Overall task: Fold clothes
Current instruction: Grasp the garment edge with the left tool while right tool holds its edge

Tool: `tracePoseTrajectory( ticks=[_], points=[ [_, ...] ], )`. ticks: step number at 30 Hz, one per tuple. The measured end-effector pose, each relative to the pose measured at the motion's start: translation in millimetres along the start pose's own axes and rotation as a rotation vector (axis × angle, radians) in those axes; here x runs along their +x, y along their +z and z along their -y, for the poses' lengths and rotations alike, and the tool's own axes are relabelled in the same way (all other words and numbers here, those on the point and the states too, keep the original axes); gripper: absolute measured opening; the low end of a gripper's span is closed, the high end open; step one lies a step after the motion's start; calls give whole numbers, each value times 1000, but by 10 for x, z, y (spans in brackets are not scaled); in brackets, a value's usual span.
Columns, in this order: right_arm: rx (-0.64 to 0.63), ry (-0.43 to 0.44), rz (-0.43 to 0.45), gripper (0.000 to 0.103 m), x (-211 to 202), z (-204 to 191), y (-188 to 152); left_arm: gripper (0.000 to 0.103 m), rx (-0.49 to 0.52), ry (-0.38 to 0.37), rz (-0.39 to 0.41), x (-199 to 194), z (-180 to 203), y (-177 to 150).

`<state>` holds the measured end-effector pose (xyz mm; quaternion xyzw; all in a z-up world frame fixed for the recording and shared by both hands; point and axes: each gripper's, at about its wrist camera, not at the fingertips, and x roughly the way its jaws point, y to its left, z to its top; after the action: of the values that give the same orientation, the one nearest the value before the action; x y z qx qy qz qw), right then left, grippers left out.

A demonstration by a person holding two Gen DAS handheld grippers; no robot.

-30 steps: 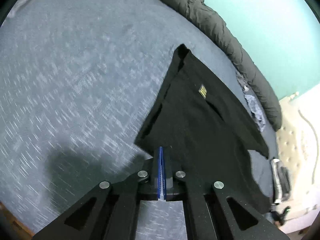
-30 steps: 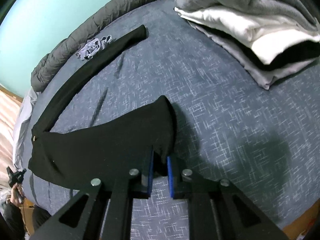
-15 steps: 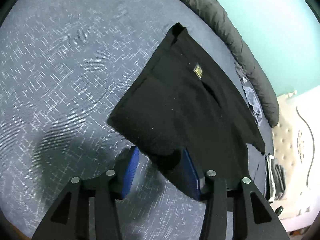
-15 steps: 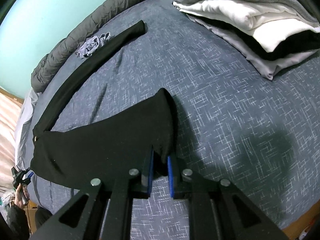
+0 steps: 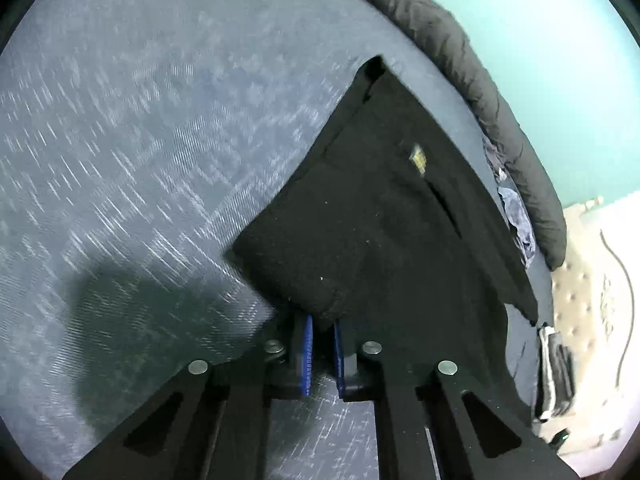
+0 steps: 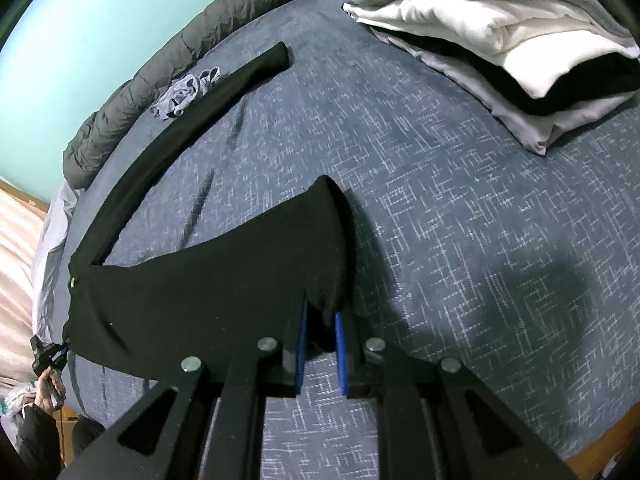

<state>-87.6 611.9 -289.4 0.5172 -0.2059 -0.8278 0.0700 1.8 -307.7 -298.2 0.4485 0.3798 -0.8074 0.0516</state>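
Black trousers were spread on the blue patterned bedspread, and each gripper had a corner. The left gripper was pinched narrow on a folded corner, cloth bunched between its blue pads. The right gripper was clamped on a hem corner too. A grey duvet roll ran along the far edge, clear of both. Only the right view showed the stack of folded laundry and one trouser leg stretched out.

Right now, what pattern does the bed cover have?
Dark blue bed cover with short white crosshatch lines, clearest in the right wrist view.
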Motion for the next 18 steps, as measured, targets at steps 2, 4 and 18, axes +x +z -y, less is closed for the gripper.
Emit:
tracePoseTrajectory(
  ticks=[2,4,18],
  points=[
    [5,12,11,11,-51,-1,19,8,9,-15,26,-146,24,22],
    [-1,24,20,11,-127,-19,54,8,20,-23,40,-264,73,51],
    [-54,-6,19,11,-513,-345,362,8,62,-19,74,-578,554,280]
  ],
)
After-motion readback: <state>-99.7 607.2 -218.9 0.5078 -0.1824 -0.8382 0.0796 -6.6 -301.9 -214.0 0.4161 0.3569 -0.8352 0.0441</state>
